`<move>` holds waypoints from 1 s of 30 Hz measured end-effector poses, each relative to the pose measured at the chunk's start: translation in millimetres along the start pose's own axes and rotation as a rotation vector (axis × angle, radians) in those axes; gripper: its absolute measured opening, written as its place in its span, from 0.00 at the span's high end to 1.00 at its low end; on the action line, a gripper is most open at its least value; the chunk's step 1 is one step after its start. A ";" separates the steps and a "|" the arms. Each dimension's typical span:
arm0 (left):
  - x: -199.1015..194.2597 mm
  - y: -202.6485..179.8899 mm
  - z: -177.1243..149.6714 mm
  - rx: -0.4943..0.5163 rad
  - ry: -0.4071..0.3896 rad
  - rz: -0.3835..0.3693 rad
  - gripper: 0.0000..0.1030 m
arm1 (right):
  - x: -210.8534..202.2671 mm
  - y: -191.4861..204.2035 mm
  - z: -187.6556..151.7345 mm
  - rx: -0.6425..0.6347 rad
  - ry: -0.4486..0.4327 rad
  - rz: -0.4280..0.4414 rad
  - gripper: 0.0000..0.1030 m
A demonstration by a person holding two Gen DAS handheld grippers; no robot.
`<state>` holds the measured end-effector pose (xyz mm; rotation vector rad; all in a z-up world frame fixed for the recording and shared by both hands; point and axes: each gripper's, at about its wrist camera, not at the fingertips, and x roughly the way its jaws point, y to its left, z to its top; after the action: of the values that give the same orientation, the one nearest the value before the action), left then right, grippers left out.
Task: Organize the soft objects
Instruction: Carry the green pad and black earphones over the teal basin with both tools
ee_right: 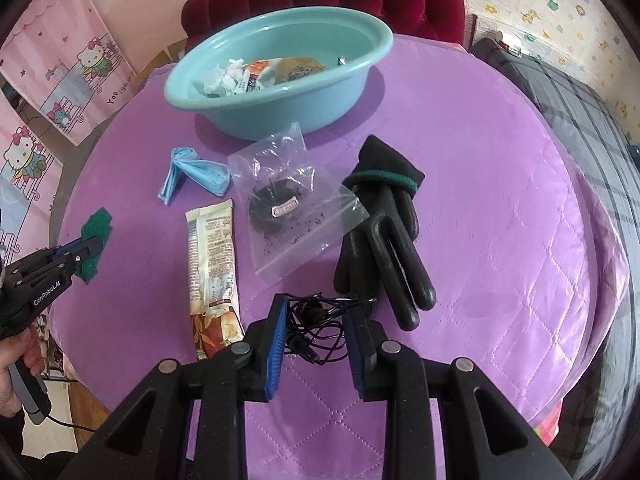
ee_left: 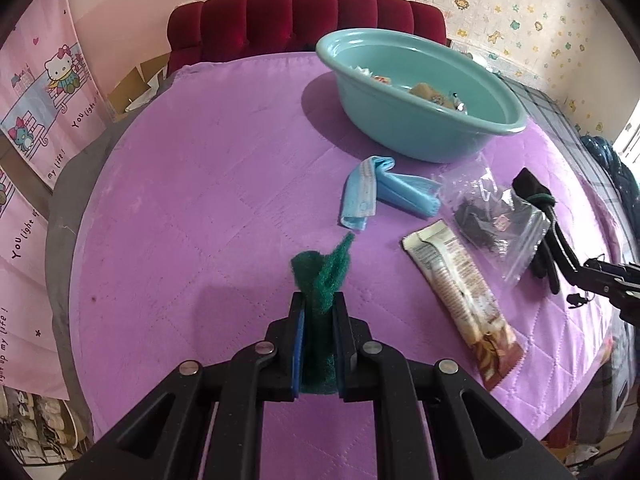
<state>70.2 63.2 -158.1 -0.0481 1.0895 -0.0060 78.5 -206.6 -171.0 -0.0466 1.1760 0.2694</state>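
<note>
Soft objects sat on a purple quilted cover (ee_left: 208, 184) over a round table; its left half was bare, open room out to the left rim. Teal basin (ee_right: 280, 116) stood at the far side, near the far edge, already holding crumpled paper (ee_right: 224, 78) and wrappers. Red tufted headboard (ee_left: 304, 20) rose just behind the table.

Black glove (ee_right: 384, 232) with a green cuff band lay right of centre, fingers toward the near edge. Clear zip bag (ee_right: 296, 204) with a dark item inside lay just left of the glove, its corner touching or overlapping the glove; couldn't tell which. Snack wrapper (ee_right: 212, 272) lay lengthwise left of the bag, near end close to the right claw. Blue face mask (ee_right: 192, 172) lay folded between basin and wrapper, apart from both.

Left gripper (ee_left: 320, 296) was clenched on a green scouring pad (ee_left: 320, 272), pad lifted clear of the cover, over the open left-centre area. Right gripper (ee_right: 320, 308) was grasping a tangled black earphone cable (ee_right: 316, 332) between its blue pads, jaws only partly closed, glove fingertips just beside its right finger. Hand (ee_right: 16, 360) on the left tool's handle showed at the table's left edge.
</note>
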 end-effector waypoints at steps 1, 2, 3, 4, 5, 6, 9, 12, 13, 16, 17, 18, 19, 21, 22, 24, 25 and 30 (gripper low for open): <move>-1.8 -1.8 0.3 -0.002 0.006 -0.005 0.88 | -0.6 0.3 1.1 -0.005 -0.001 0.002 0.72; -3.1 -1.5 1.3 -0.003 0.007 -0.008 0.88 | -1.9 0.9 1.5 -0.008 -0.004 0.004 0.72; -5.6 -2.7 1.3 0.001 0.007 -0.008 0.88 | -3.1 1.1 2.4 -0.011 -0.004 0.006 0.72; -8.7 -5.5 1.6 0.010 0.006 -0.009 0.88 | -4.6 2.3 3.7 -0.018 -0.005 0.005 0.72; -11.5 -7.9 2.0 0.015 0.004 -0.013 0.88 | -7.3 2.3 3.7 -0.022 -0.006 0.005 0.72; -12.4 -10.5 2.6 0.019 0.002 -0.017 0.88 | -8.5 2.7 5.0 -0.025 -0.007 0.005 0.72; -21.4 -18.3 8.0 0.031 -0.005 -0.027 0.88 | -13.2 4.1 10.9 -0.034 -0.011 0.008 0.72; -27.9 -23.8 13.2 0.037 -0.013 -0.039 0.88 | -15.2 5.4 17.3 -0.044 0.000 0.015 0.72; -31.1 -26.2 16.9 0.042 -0.016 -0.046 0.88 | -15.9 5.9 19.6 -0.047 0.003 0.017 0.72; -37.8 -33.8 24.8 0.055 -0.022 -0.059 0.88 | -21.0 8.4 28.0 -0.060 -0.003 0.027 0.72; -40.1 -36.7 27.4 0.063 -0.026 -0.060 0.88 | -22.8 9.2 31.3 -0.064 -0.006 0.026 0.71; -43.0 -40.1 30.6 0.071 -0.030 -0.063 0.88 | -24.9 9.4 33.4 -0.065 -0.010 0.028 0.71; -45.9 -43.5 33.8 0.078 -0.034 -0.071 0.88 | -27.1 9.7 36.8 -0.066 -0.013 0.033 0.71; -50.3 -49.7 40.8 0.089 -0.039 -0.093 0.88 | -32.6 11.0 44.5 -0.068 -0.020 0.041 0.71; -51.7 -53.3 44.3 0.100 -0.042 -0.097 0.88 | -35.7 11.3 48.4 -0.071 -0.028 0.043 0.71; -55.0 -61.6 51.2 0.131 -0.055 -0.096 0.88 | -41.3 12.6 56.1 -0.079 -0.039 0.040 0.71; -56.6 -64.7 54.5 0.141 -0.060 -0.099 0.88 | -44.1 12.9 60.4 -0.082 -0.045 0.041 0.70; -64.2 -76.1 75.2 0.168 -0.084 -0.127 0.88 | -55.2 15.1 80.9 -0.097 -0.066 0.044 0.70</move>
<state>108.5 -8.2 -63.3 0.0331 0.9970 -0.2081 128.5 -187.9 -87.5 -0.0960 1.0988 0.3639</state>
